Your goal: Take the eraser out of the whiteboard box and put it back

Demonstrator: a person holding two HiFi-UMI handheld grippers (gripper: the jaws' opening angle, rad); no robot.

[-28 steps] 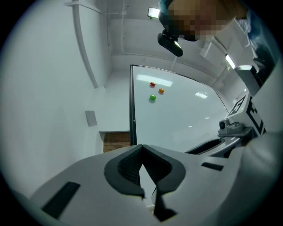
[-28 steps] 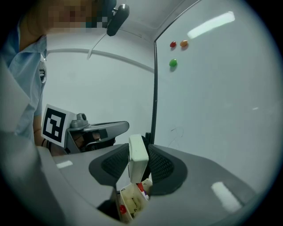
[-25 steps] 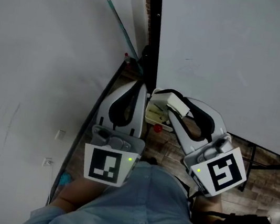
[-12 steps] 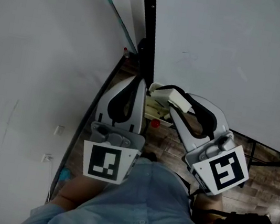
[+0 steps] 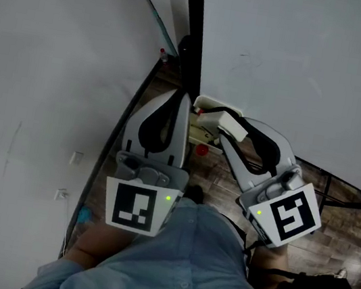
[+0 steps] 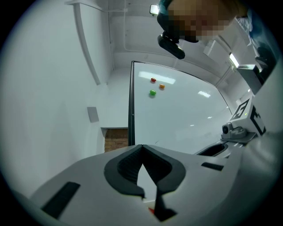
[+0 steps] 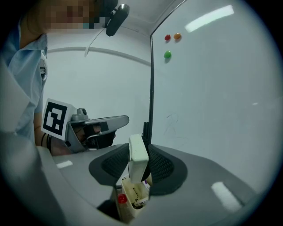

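Eraser (image 7: 138, 158) pinched upright between right gripper (image 7: 139, 149) jaws, just above whiteboard box (image 7: 131, 199), left gripper (image 6: 142, 152) jaws together, empty.

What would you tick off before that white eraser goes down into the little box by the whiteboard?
1. Grip on the eraser: ok. The right gripper has its pads pressed on both sides of it.
2. Eraser lined up with the box: ok. In the right gripper view it hangs just above the open top.
3. Room inside the box: cannot tell. A red-capped pen and other items already lie in it.
4. Left gripper out of the way: ok. It is shut, holds nothing, and sits to the side of the box.
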